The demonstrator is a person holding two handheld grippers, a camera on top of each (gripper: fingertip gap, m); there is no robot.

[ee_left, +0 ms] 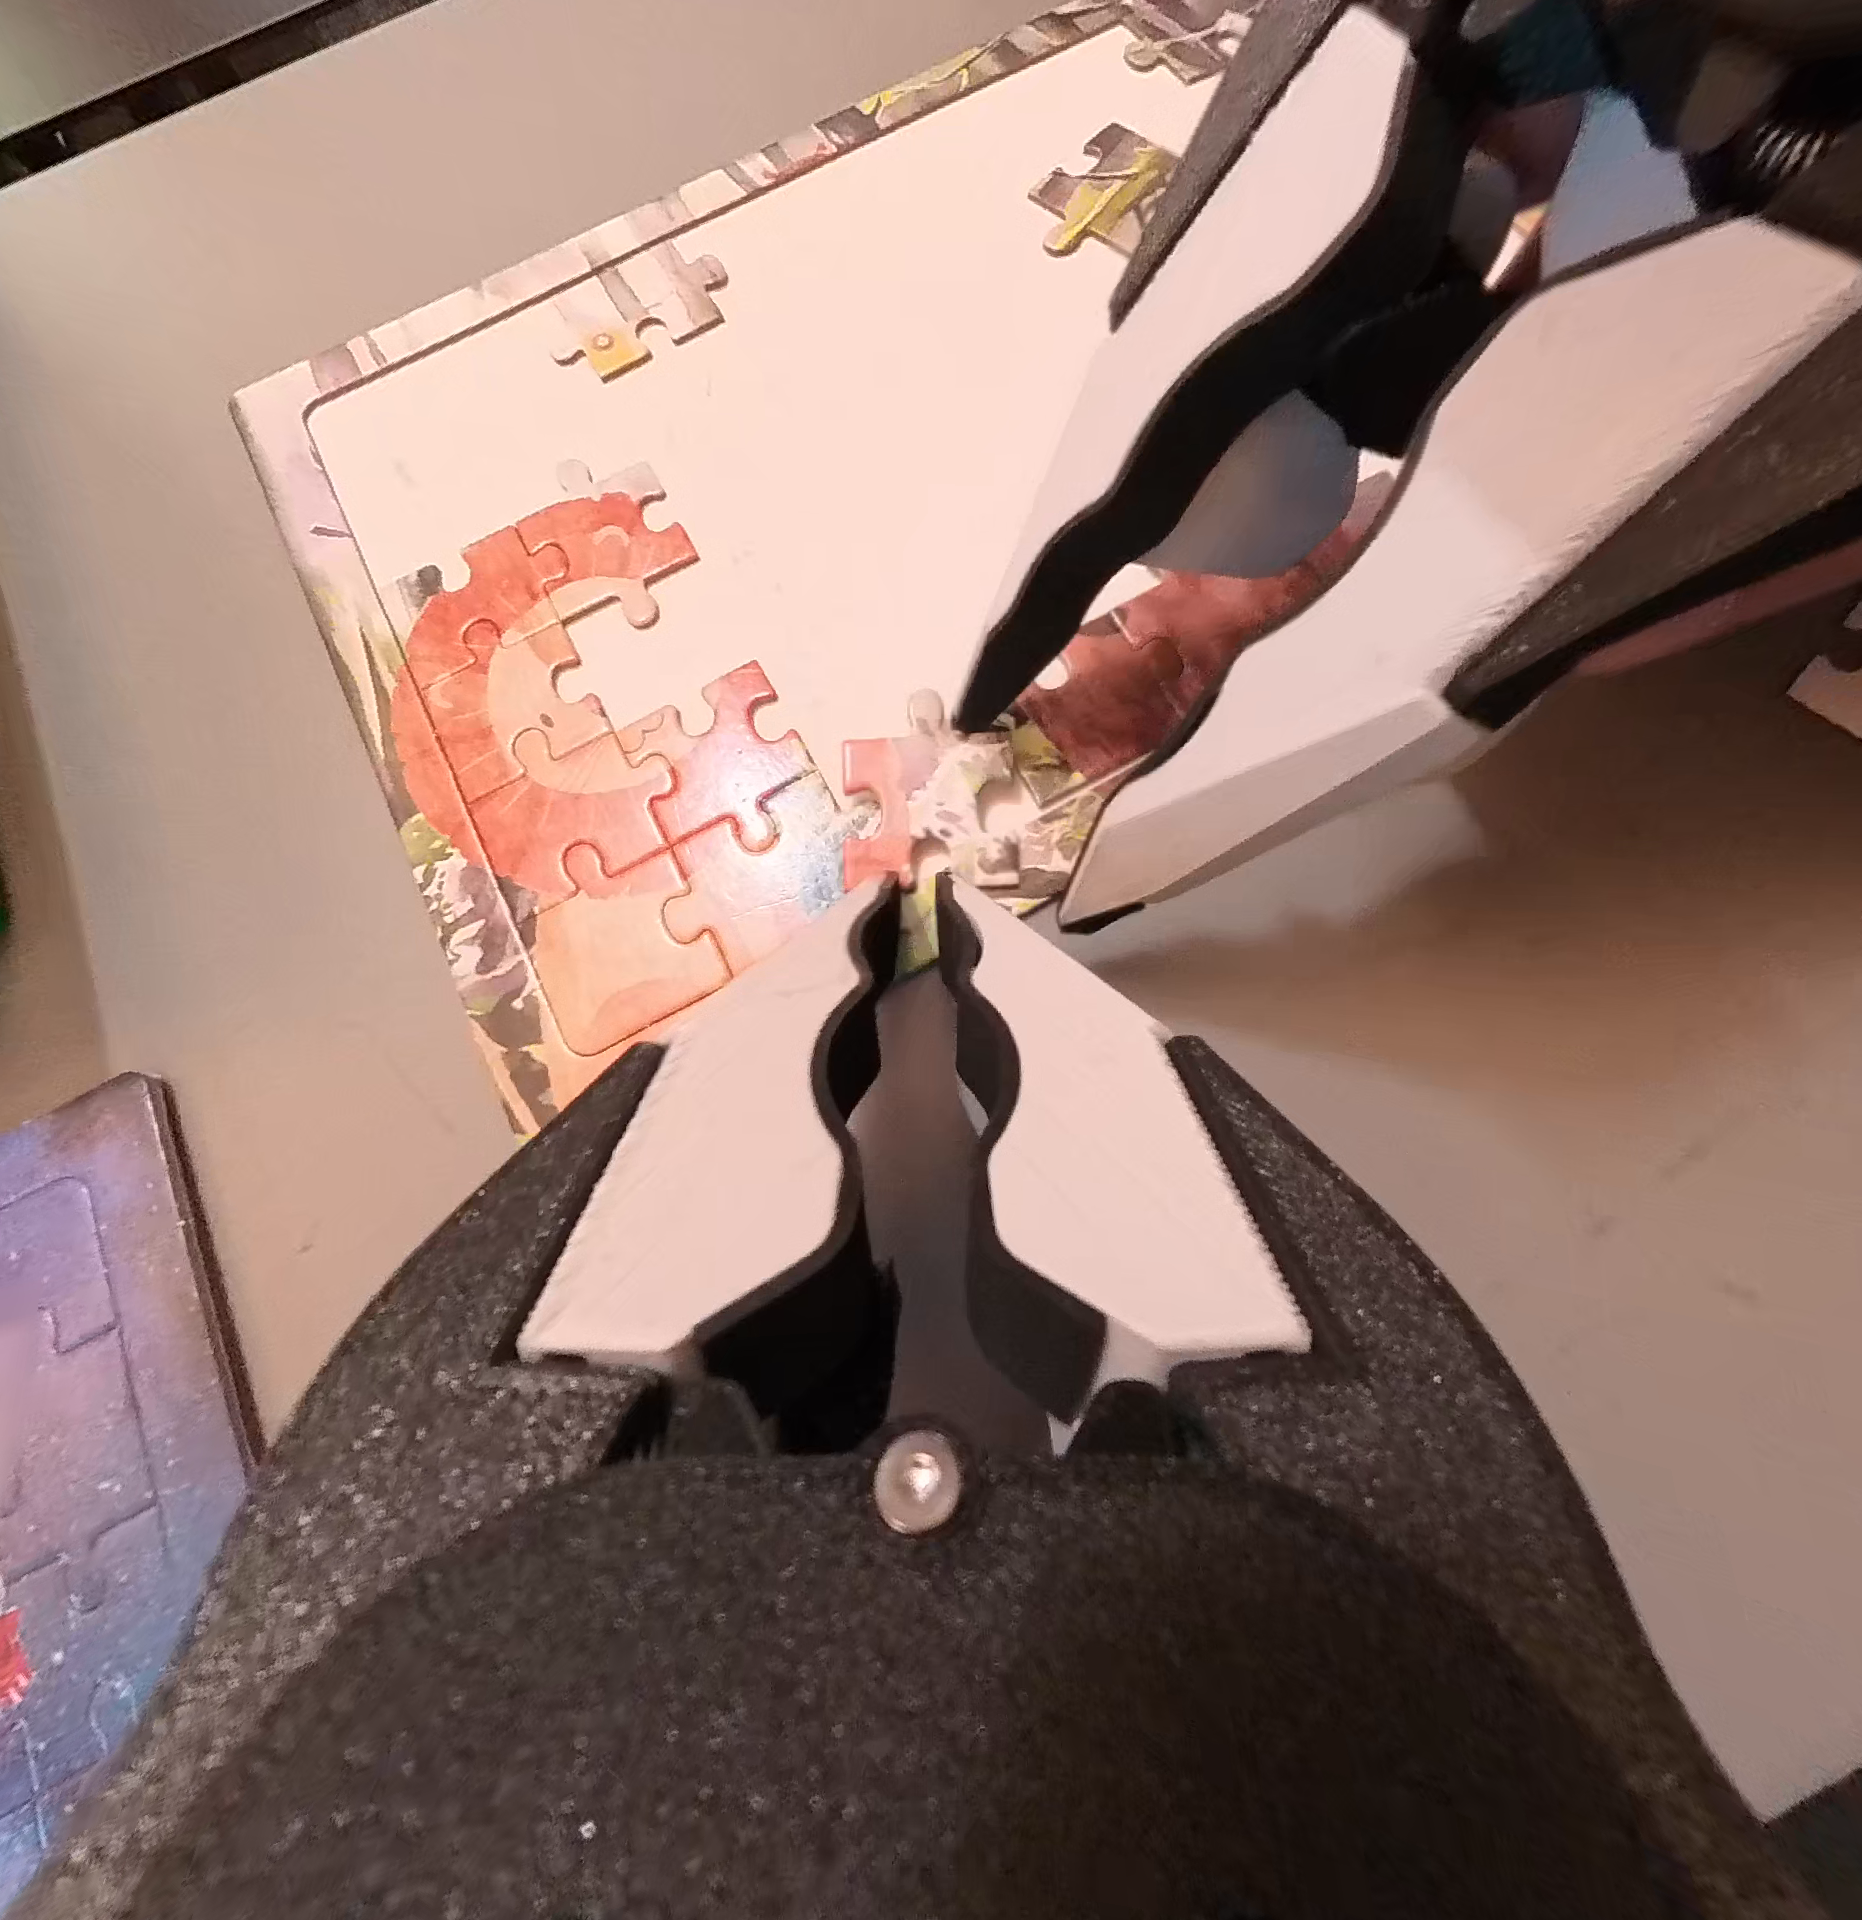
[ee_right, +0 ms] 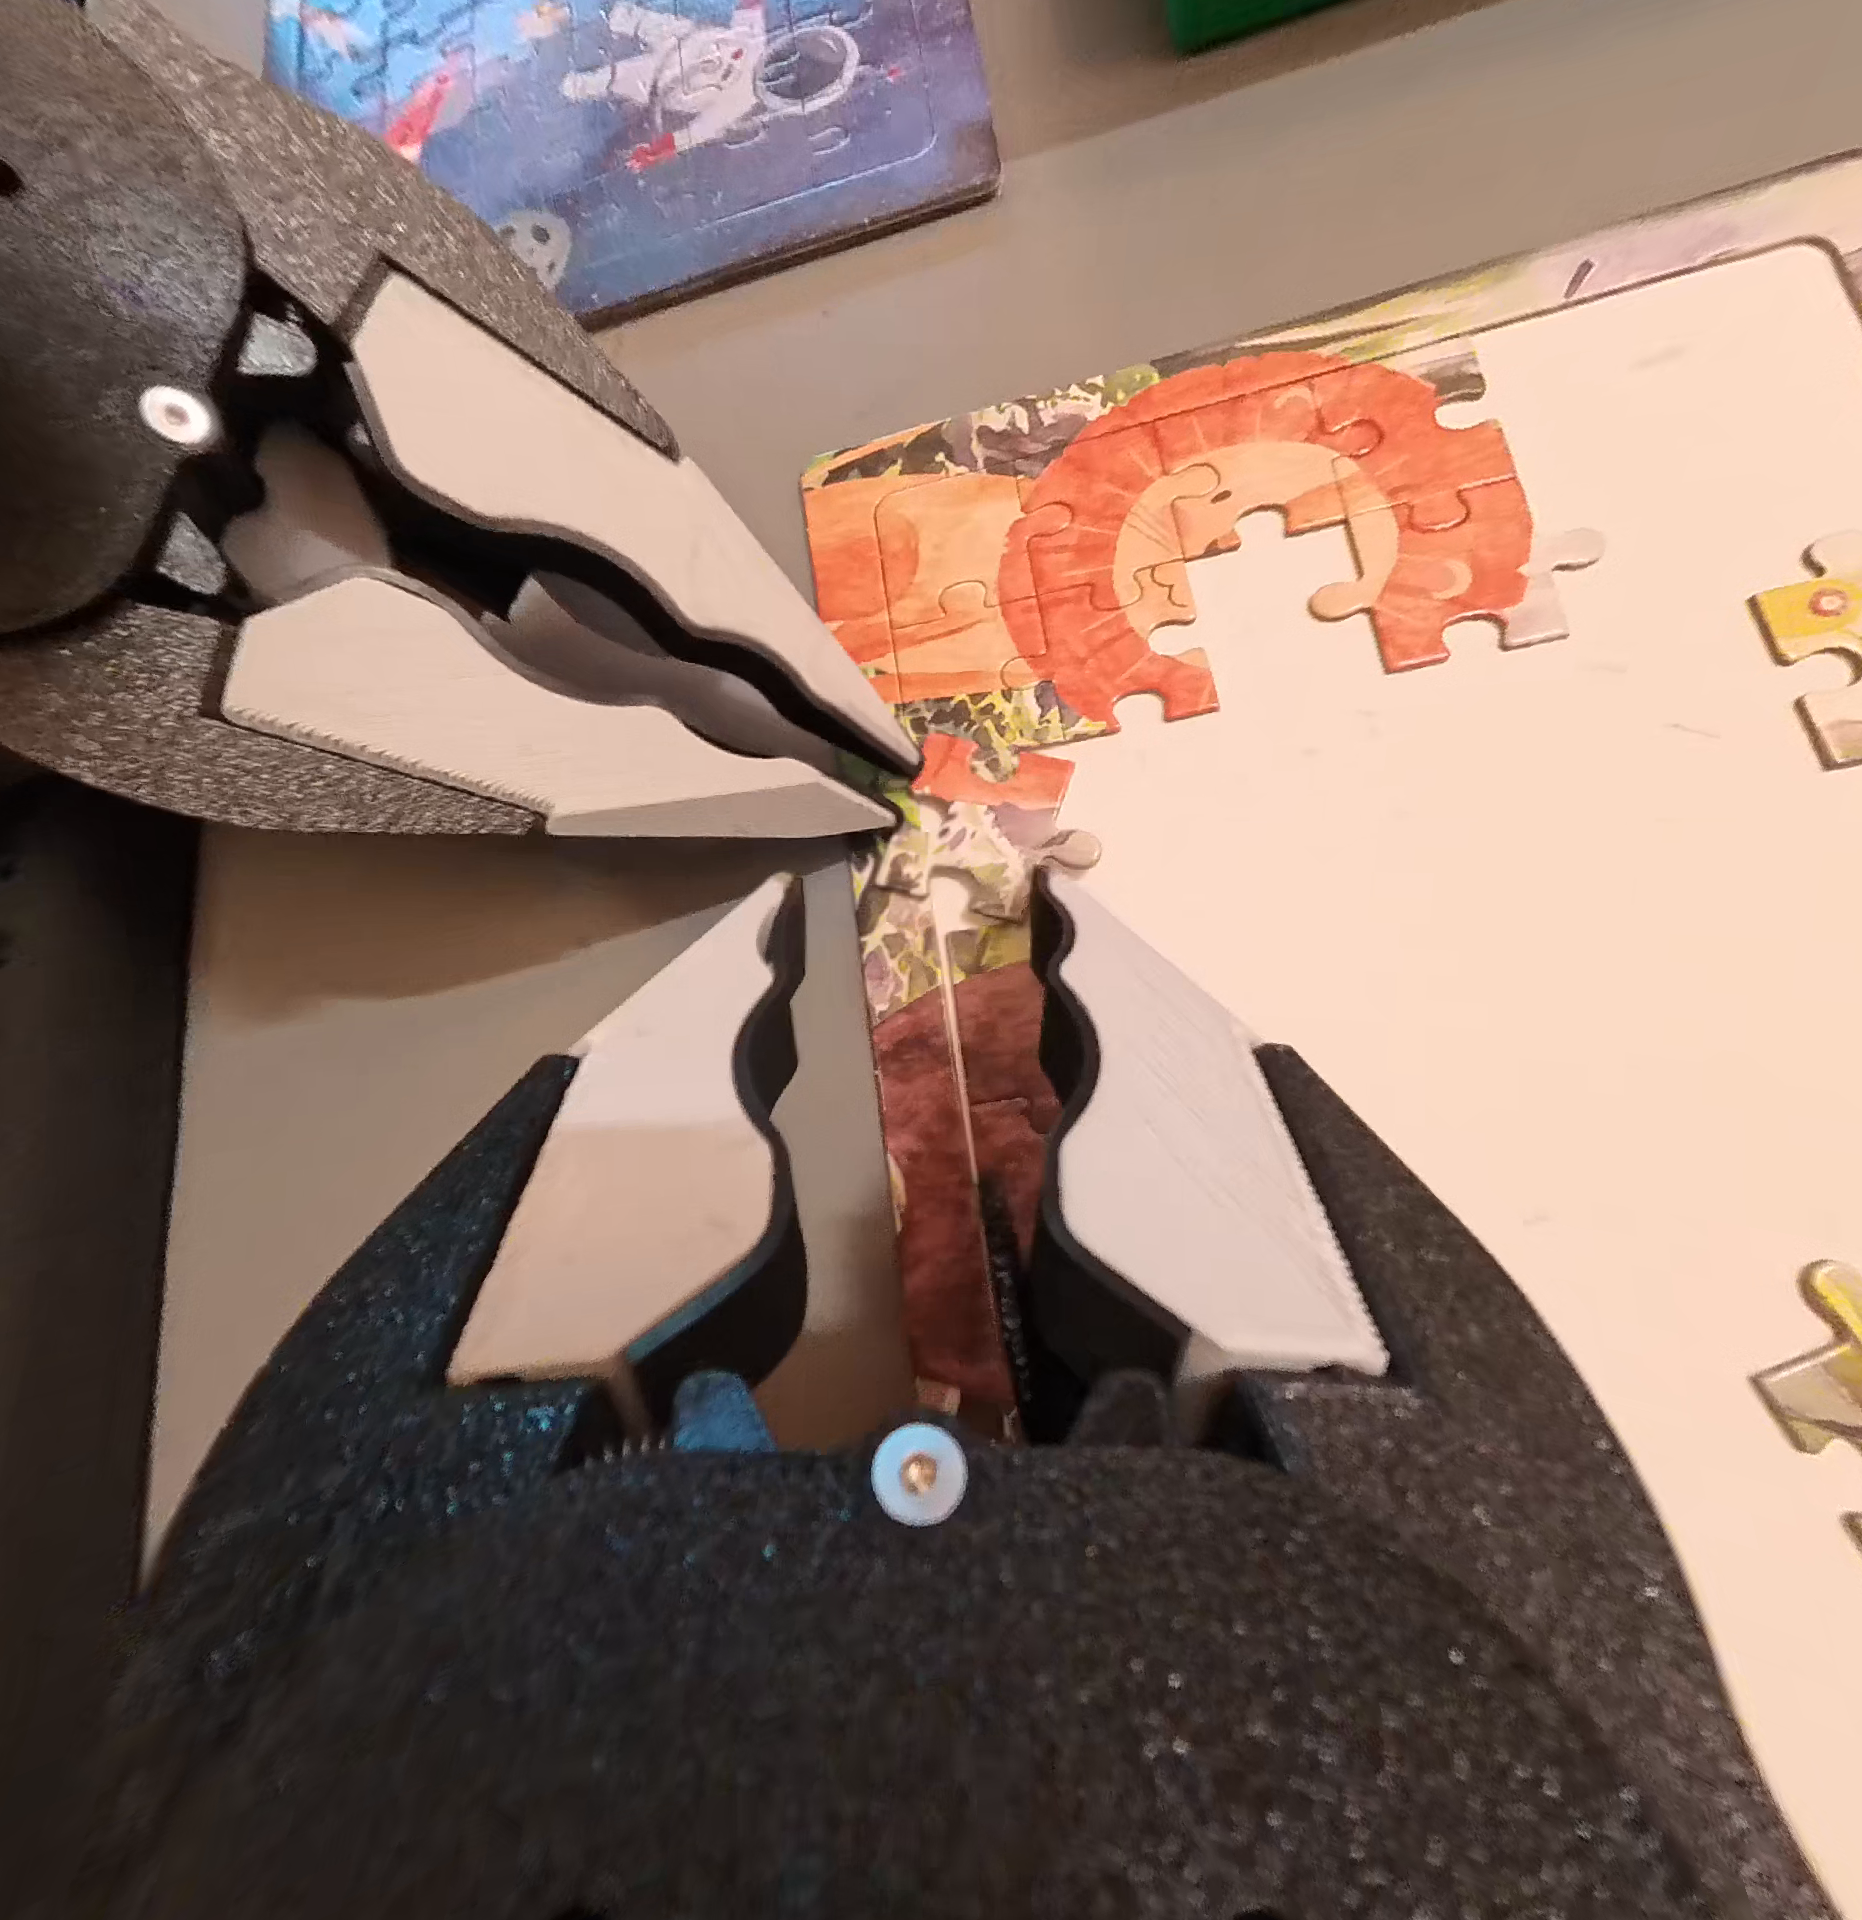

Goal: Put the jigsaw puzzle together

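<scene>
A puzzle tray (ee_left: 854, 468) lies on the table, its white base mostly bare. An assembled orange lion cluster (ee_left: 553, 727) fills one corner and also shows in the right wrist view (ee_right: 1218, 540). A red, white and green piece (ee_left: 885, 800) lies at the tray's near border beside the cluster, also in the right wrist view (ee_right: 994, 774). My left gripper (ee_left: 919, 883) is almost shut, with its tips against that piece's edge; I cannot tell if it pinches it. It also shows in the right wrist view (ee_right: 901, 798). My right gripper (ee_right: 919, 883) is open, empty, and straddles the tray's border by the same piece.
Loose pieces lie in the tray (ee_left: 1103, 187) (ee_right: 1831, 623) (ee_right: 1841, 1382). A finished blue space puzzle (ee_right: 646, 135) lies beside the tray, also in the left wrist view (ee_left: 75, 1403). A green object (ee_right: 1249, 16) sits beyond it. The table's dark edge runs at the far left. The tips of both grippers are at nearly the same place. Both grippers' tips are roughly 20 centimeters from the green object (ee_right: 1249, 16).
</scene>
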